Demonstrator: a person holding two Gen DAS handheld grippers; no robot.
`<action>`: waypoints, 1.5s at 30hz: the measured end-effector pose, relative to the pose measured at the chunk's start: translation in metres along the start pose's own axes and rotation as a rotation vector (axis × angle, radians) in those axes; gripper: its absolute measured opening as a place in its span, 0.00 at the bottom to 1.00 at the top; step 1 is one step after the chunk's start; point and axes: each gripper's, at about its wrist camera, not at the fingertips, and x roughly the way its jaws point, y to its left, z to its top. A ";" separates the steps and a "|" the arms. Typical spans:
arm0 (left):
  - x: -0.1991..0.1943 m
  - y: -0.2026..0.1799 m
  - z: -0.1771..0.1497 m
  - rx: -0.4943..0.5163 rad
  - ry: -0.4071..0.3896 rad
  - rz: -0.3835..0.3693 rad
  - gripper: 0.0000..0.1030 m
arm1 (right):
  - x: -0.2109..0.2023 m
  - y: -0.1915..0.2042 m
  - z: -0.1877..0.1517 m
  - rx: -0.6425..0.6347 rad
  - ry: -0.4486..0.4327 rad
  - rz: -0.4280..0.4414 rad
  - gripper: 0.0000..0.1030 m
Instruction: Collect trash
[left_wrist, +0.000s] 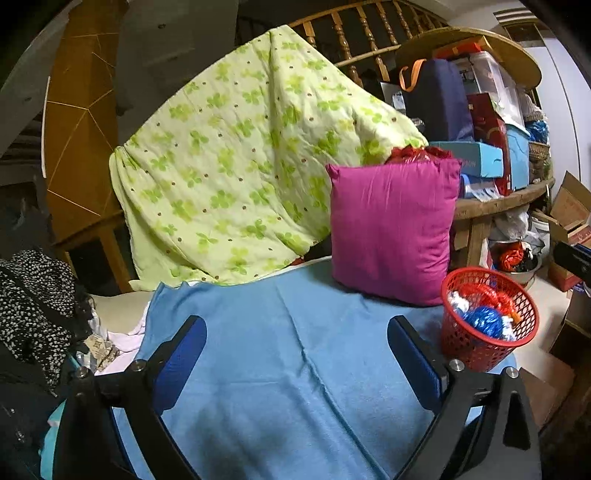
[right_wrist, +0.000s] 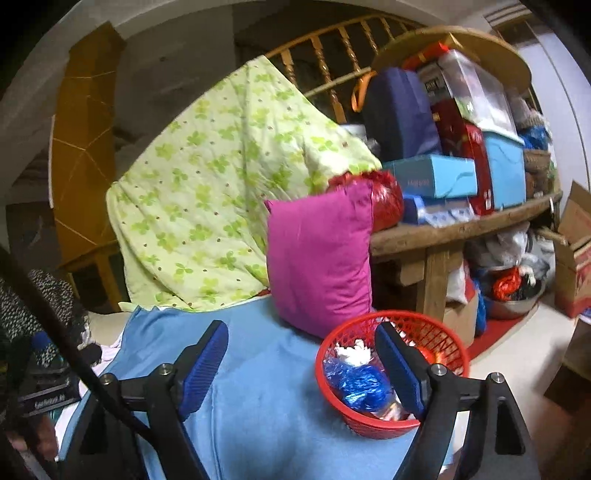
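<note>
Both grippers, left (left_wrist: 297, 341) and right (right_wrist: 301, 352), are hanging spread and empty over the cloth (left_wrist: 280, 369). Trash (right_wrist: 356, 380) is sitting in the basket (right_wrist: 373, 424), just right of the pillow (right_wrist: 321, 258). Cloth looks clear; I'd be scanning left of the pillow next.

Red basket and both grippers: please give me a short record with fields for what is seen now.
surface: blue cloth
container: red mesh basket, upright on the cloth, beside the magenta pillow
contents: blue foil wrapper, white crumpled paper, red-orange pieces
left gripper: open, empty, above the cloth
right gripper: open, empty, right finger over the basket
trash on the cloth: none visible
</note>
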 end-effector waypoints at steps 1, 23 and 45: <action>-0.005 -0.001 0.002 -0.002 -0.001 0.001 0.96 | -0.009 0.000 0.002 -0.010 -0.001 0.005 0.83; -0.068 -0.055 0.022 0.039 0.015 0.042 0.96 | -0.095 -0.052 0.007 0.041 0.041 0.035 0.92; -0.096 -0.109 0.034 0.143 -0.007 -0.001 0.96 | -0.117 -0.069 -0.001 -0.054 0.046 -0.066 0.92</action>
